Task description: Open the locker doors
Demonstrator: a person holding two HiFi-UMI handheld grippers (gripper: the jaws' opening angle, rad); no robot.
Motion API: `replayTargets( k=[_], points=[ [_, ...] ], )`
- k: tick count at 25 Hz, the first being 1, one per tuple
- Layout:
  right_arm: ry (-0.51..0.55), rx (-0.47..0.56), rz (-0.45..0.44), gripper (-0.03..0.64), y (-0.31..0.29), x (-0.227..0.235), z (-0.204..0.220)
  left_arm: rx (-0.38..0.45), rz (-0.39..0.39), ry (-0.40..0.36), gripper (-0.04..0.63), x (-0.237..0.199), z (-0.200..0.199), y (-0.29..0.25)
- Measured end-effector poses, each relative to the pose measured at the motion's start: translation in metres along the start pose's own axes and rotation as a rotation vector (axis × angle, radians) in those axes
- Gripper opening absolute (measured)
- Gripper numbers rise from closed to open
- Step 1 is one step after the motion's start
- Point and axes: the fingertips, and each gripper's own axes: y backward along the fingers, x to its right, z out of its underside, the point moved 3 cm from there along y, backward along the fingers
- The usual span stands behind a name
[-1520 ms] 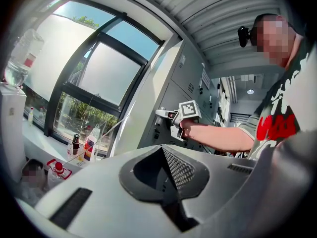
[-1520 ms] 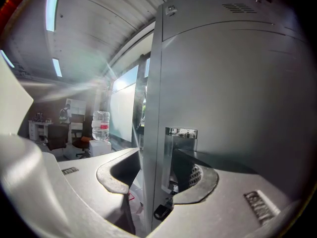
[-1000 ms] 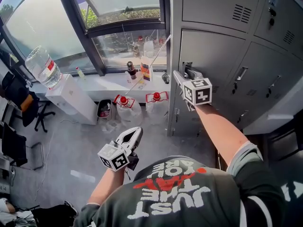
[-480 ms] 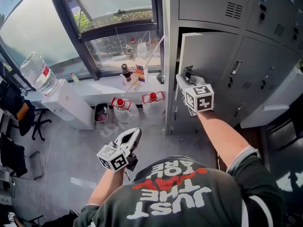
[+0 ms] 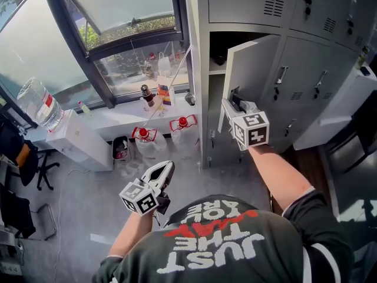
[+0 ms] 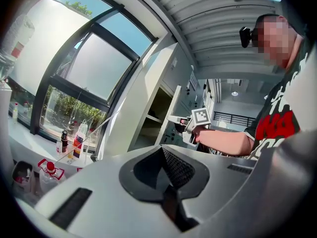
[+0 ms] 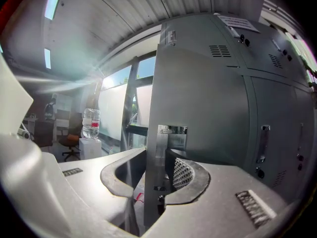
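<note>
- The left gripper [image 5: 165, 168] hangs low in front of the person's torso, well apart from the lockers. In the left gripper view its jaws [image 6: 165, 175] are pressed together with nothing between them.
- The right gripper [image 5: 231, 99] is held out at arm's length and meets the locker door [image 5: 252, 69] at its free edge. In the right gripper view the 2 jaws [image 7: 164, 175] are clamped on that edge, with the metal handle [image 7: 171, 131] just above them.
- The locker door belongs to the leftmost column of the grey locker bank [image 5: 247, 2], 1 row below the vented top door. Its long axis is upright. It is hinged on its right side and stands swung out of the frame, its free left edge pointing toward the person.
- Behind it the compartment [image 5: 222, 47] is open and dark, with a shelf edge showing.
- The 2 neighbouring doors to the right [image 5: 300, 81] lie flush and shut.
- On the floor left of the lockers stand 2 red-capped water jugs [image 5: 145, 139].
- Farther left is a water dispenser [image 5: 70, 140], below the window [image 5: 118, 16].
</note>
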Motion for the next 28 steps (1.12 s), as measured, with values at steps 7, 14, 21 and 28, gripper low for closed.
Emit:
replayTargets(
  k=[7, 14, 21, 28],
  points=[
    [-0.027, -0.004, -0.001, 0.132, 0.037, 0.007, 0.008, -0.027, 0.070, -0.016, 0.008, 0.007, 0.006, -0.009],
    [-0.043, -0.002, 0.010, 0.138, 0.076, 0.020, 0.016, -0.048, 0.124, -0.013, 0.008, 0.020, 0.010, -0.025],
    [-0.042, 0.010, 0.030, 0.140, 0.110, 0.035, 0.023, -0.072, 0.167, -0.019, 0.008, 0.032, 0.012, -0.038],
    [-0.065, 0.016, 0.059, 0.140, 0.142, 0.055, 0.029, -0.091, 0.193, -0.026, 0.008, 0.040, 0.015, -0.050]
  ],
)
